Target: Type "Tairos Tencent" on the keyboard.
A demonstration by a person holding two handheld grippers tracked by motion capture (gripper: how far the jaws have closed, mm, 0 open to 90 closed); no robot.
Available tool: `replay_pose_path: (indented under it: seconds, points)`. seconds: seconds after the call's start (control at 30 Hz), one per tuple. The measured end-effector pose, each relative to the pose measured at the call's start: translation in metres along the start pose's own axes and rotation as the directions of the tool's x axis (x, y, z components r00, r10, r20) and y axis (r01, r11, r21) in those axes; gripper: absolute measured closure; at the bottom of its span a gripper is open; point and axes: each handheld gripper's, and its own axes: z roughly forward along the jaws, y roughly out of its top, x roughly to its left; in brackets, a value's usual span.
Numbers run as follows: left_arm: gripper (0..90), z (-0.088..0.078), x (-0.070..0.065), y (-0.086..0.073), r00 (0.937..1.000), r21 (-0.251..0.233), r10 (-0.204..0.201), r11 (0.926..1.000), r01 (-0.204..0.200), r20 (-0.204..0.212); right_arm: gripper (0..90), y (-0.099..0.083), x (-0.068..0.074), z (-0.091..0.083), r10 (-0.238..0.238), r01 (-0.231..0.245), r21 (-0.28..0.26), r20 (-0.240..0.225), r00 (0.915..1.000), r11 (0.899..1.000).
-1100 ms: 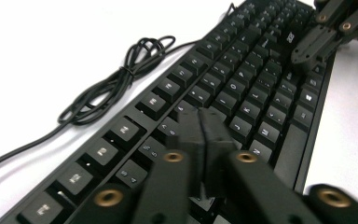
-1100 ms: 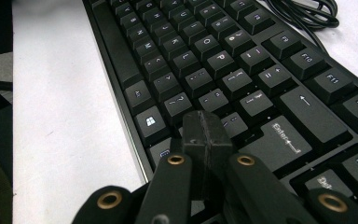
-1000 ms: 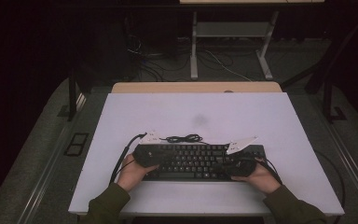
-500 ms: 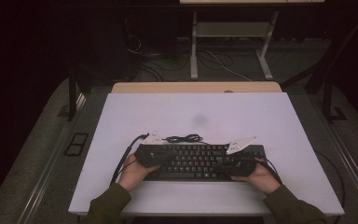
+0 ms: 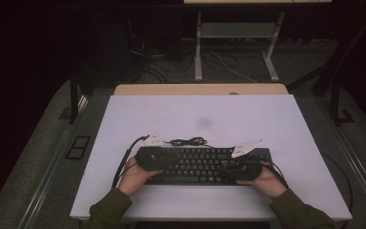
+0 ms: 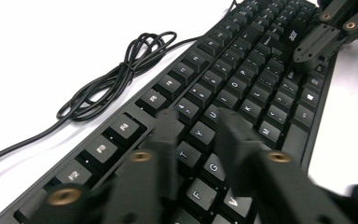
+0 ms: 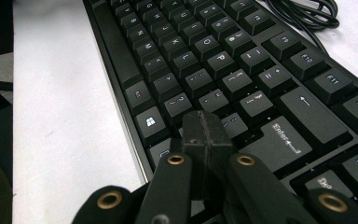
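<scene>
A black keyboard (image 5: 200, 164) lies near the front edge of the white table (image 5: 195, 114), with its cable coiled (image 5: 188, 141) just behind it. My left gripper (image 5: 145, 157) hovers over the keyboard's left end. Its jaws (image 6: 198, 119) have just been opening and stand apart above the letter keys (image 6: 242, 70), with nothing between them. My right gripper (image 5: 240, 169) is over the right end. It is shut, and its tips (image 7: 205, 123) meet just above the keys (image 7: 200, 51) beside the Enter key. From the left gripper view, the right gripper (image 6: 317, 42) sits at the far end.
The coiled cable (image 6: 116, 77) lies on the bare white surface behind the function keys. A wooden desk edge (image 5: 200, 89) borders the table's far side. Beyond it, a metal table frame (image 5: 238, 33) and loose cables sit on the dark floor.
</scene>
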Motion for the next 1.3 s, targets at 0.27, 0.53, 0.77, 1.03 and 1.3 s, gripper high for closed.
replay_pose_path:
  seconds: [0.27,0.53,0.77,1.03,1.3]
  points:
    - [42.2,-0.005,-0.001,-0.001,0.9999,-0.019,-0.008,0.9998,0.008,0.008,89.1,0.002,0.001,-0.003,-0.006,0.005,-0.024,-0.009,0.9999,1.0]
    - [34.3,-0.009,-0.002,-0.002,1.0,-0.031,0.001,0.9995,-0.001,0.007,85.3,0.006,-0.001,-0.012,0.006,-0.007,-0.072,-0.012,0.9999,0.997]
    - [28.4,-0.012,-0.004,-0.004,1.0,-0.042,0.0,0.9991,0.0,0.002,65.9,0.009,-0.003,-0.016,0.016,-0.015,-0.116,0.003,0.9999,0.993]
    - [25.3,-0.018,-0.003,-0.009,1.0,-0.05,-0.004,0.9987,0.004,-0.005,39.2,0.016,-0.005,-0.016,0.016,-0.009,-0.16,0.045,0.9988,0.987]
    - [25.4,-0.023,-0.001,-0.012,0.9998,-0.062,-0.015,0.998,0.014,-0.014,30.9,0.027,-0.009,-0.014,0.029,-0.015,-0.205,0.066,0.9974,0.979]
